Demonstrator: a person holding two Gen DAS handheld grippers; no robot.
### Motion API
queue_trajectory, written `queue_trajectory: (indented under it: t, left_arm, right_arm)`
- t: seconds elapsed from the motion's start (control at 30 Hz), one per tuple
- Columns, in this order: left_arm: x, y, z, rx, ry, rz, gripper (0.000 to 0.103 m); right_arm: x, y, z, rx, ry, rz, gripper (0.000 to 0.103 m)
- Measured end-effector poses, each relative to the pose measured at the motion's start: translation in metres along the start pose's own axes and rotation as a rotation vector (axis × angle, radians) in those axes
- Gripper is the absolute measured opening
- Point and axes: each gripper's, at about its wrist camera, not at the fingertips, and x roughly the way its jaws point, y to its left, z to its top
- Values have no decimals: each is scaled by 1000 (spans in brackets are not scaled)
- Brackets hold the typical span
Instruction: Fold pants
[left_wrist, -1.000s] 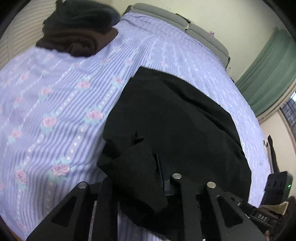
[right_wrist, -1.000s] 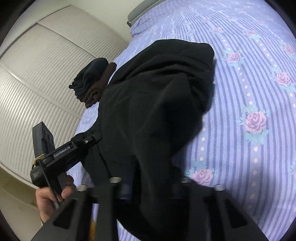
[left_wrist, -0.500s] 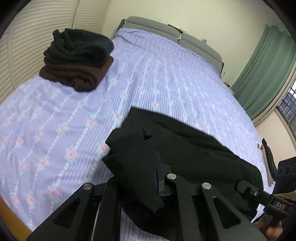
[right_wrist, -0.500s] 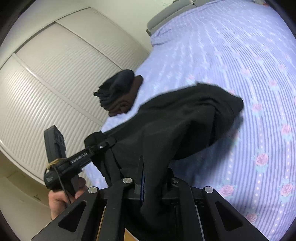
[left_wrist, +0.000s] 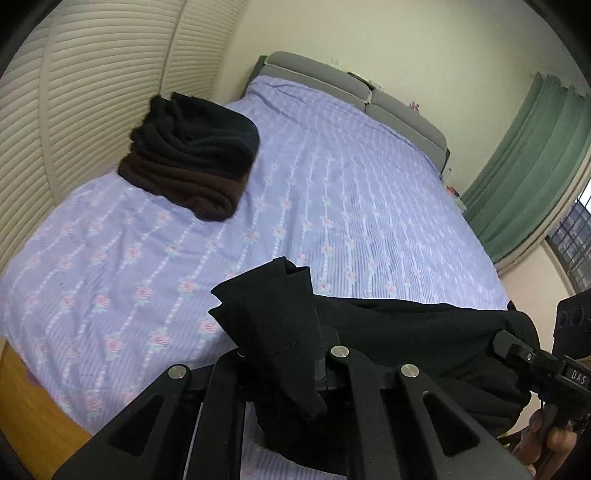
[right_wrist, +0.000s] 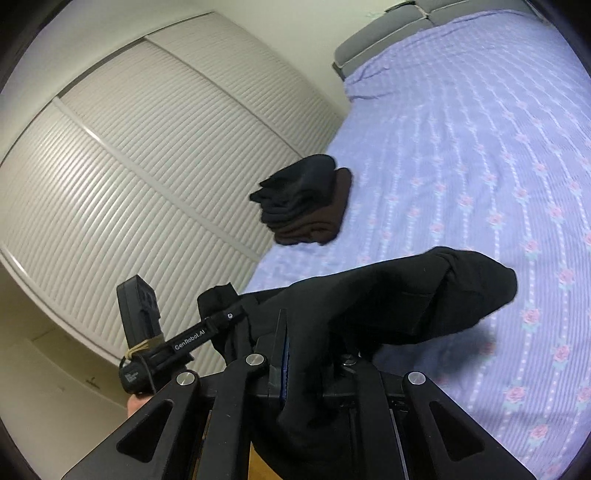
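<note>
Holding one edge of the black fabric pants (left_wrist: 388, 339) between them, both claws were clenched on cloth: the left claw (left_wrist: 291, 365) pinched a bunched corner, the right claw (right_wrist: 306, 373) gripped a thick fold. The pants hung stretched from one claw to the other, long axis running sideways between the two, with the free end (right_wrist: 476, 291) draped forward and away from the claws over the lilac rose-print bed sheet (left_wrist: 332, 192). Neither hand looked nearer to the loose end; it lay ahead of both. Judgement: the coming move likely depends on carrying that held edge forward over the trailing part. A stack of folded dark clothes (left_wrist: 192, 162) sat well apart, near the louvred wardrobe doors (right_wrist: 147, 166)
</note>
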Motion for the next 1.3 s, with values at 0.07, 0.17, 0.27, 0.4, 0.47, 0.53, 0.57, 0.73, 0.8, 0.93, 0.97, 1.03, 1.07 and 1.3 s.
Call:
queue_trajectory:
  t: [0.07, 0.17, 0.27, 0.4, 0.47, 0.53, 0.57, 0.73, 0.8, 0.93, 0.97, 1.03, 1.07, 1.3]
  left_arm:
    - [-9, 13, 4, -21, -6, 7, 11]
    - [-19, 36, 10, -54, -10, 20, 11]
    - [-28, 68, 16, -98, -16, 27, 11]
    - [-47, 115, 35, -150, -45, 55, 11]
    - [-61, 144, 51, -175, -69, 89, 11]
    - [-79, 174, 70, -193, -99, 129, 11]
    - [-87, 186, 79, -200, -115, 146, 11]
    - [-140, 241, 137, -187, -222, 262, 11]
    - [-145, 250, 149, -151, -247, 306, 11]
    - [-111, 268, 136, -109, -226, 365, 11]
    - [-88, 273, 121, -98, -196, 368, 11]
    - [-52, 277, 94, -80, -150, 361, 12]
    - [-27, 278, 74, -64, -107, 361, 12]
    - [50, 261, -26, -27, -44, 336, 13]
  right_arm:
    - [5, 13, 5, -12, 15, 9, 11]
    - [23, 39, 17, -35, 42, 21, 11]
    - [46, 70, 32, -71, 64, 26, 10]
    - [85, 118, 49, -120, 99, 54, 10]
    - [115, 148, 59, -139, 121, 79, 10]
    - [149, 181, 69, -164, 144, 110, 10]
    - [164, 197, 73, -176, 151, 128, 10]
    - [230, 257, 99, -205, 131, 246, 10]
    - [247, 264, 103, -220, 109, 292, 10]
    - [285, 227, 80, -190, 130, 311, 10]
    - [298, 206, 67, -174, 148, 281, 10]
    - [323, 155, 35, -129, 190, 202, 10]
    - [331, 135, 22, -113, 204, 163, 10]
    - [318, 34, -57, -95, 229, -47, 10]
